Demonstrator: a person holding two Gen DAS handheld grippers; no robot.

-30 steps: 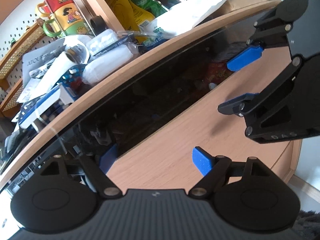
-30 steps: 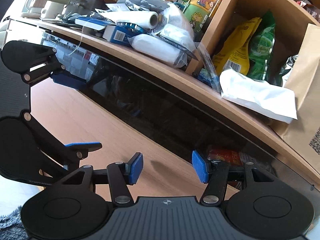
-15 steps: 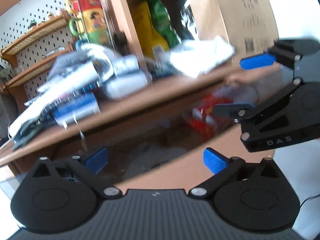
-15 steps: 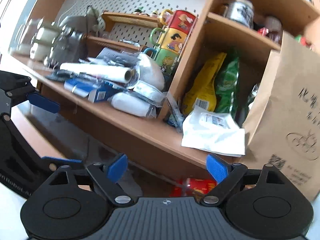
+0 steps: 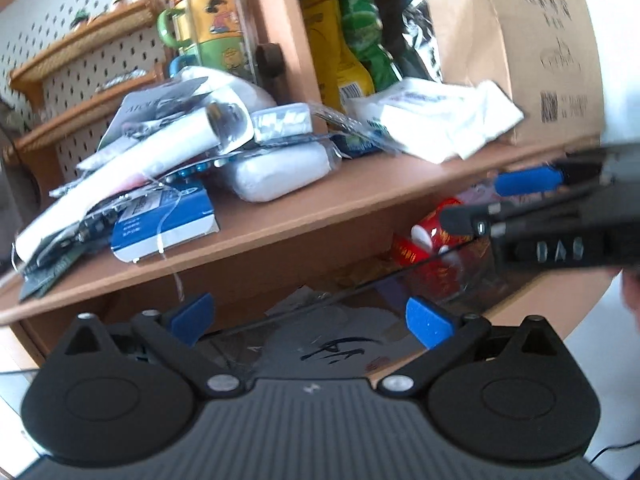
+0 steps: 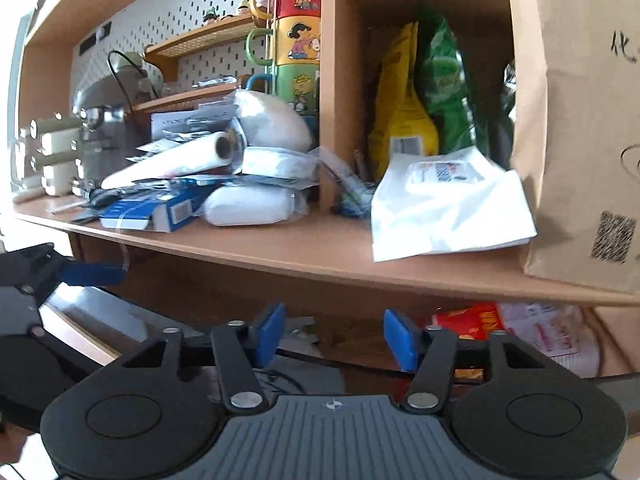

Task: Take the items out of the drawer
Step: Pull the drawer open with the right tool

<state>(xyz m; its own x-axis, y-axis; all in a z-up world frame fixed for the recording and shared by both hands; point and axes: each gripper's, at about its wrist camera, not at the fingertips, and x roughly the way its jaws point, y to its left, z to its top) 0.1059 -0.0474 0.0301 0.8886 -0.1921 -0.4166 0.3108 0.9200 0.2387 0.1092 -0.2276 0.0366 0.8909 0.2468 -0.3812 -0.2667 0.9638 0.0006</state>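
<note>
Left wrist view shows the left tool (image 5: 310,318) open and empty, low before the open drawer (image 5: 500,308) under the shelf (image 5: 280,232). The right tool (image 6: 334,334) is open too, holding nothing. Inside the drawer lie red packets (image 5: 424,240) at the right and a paper (image 5: 332,344) with black writing nearer the middle. The packets look light, soft and crinkly (probably a little slippery), so I would pinch one by a free edge or corner. The paper is thin and flat, harder to lift. Room is tight: the shelf edge hangs just above the opening, and the two tools are near each other there.
</note>
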